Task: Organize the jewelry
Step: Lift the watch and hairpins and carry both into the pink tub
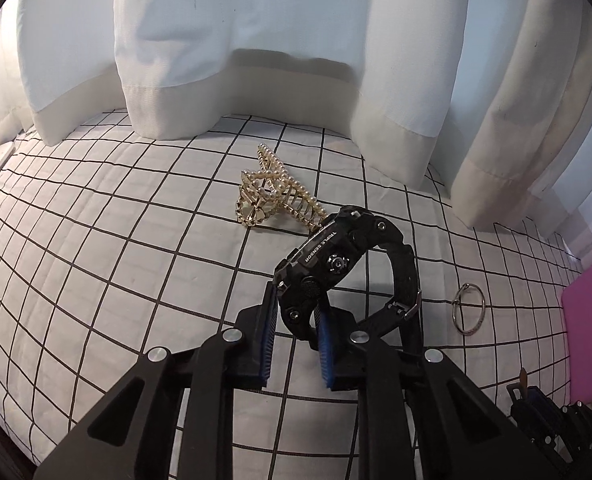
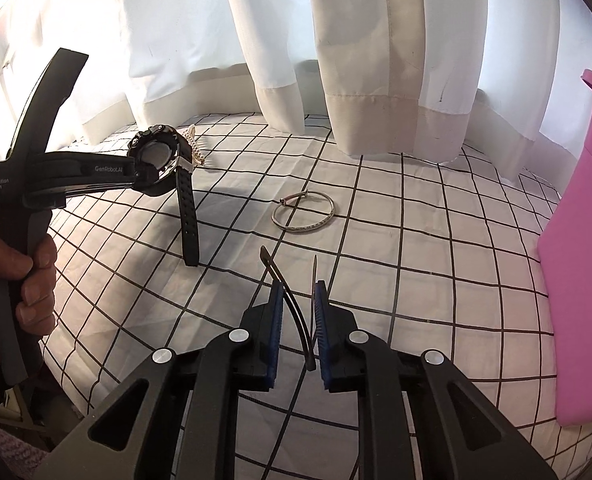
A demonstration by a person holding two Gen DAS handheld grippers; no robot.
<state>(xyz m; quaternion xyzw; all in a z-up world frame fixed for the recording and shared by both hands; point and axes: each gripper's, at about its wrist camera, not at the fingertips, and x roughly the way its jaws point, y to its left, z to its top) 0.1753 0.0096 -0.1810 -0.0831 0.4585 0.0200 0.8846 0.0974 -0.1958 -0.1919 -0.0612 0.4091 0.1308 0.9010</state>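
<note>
Currently, a black wristwatch (image 1: 328, 264) is being pinched at its case between the blue pads of the left claw (image 1: 298, 316) and is being held clear of the checked bedsheet (image 1: 115, 248). In the right wrist view, the watch strap (image 2: 187, 224) is hanging down, with its tip close to the sheet. The left claw's handle is being gripped by a hand (image 2: 19, 280). A thin dark metal clip (image 2: 296, 312) is being pinched between the pads of the right claw (image 2: 300, 320), with its two prongs pointing forward past the fingertips. A pearl-studded gold hair claw clip (image 1: 271, 188) is lying on the sheet just beyond the watch. A silver bangle (image 2: 304, 212) is lying flat on the sheet, apart from both claws. A pink container (image 2: 580, 240) is standing at the right edge. White curtains (image 1: 235, 40) are hanging behind the bed.
</note>
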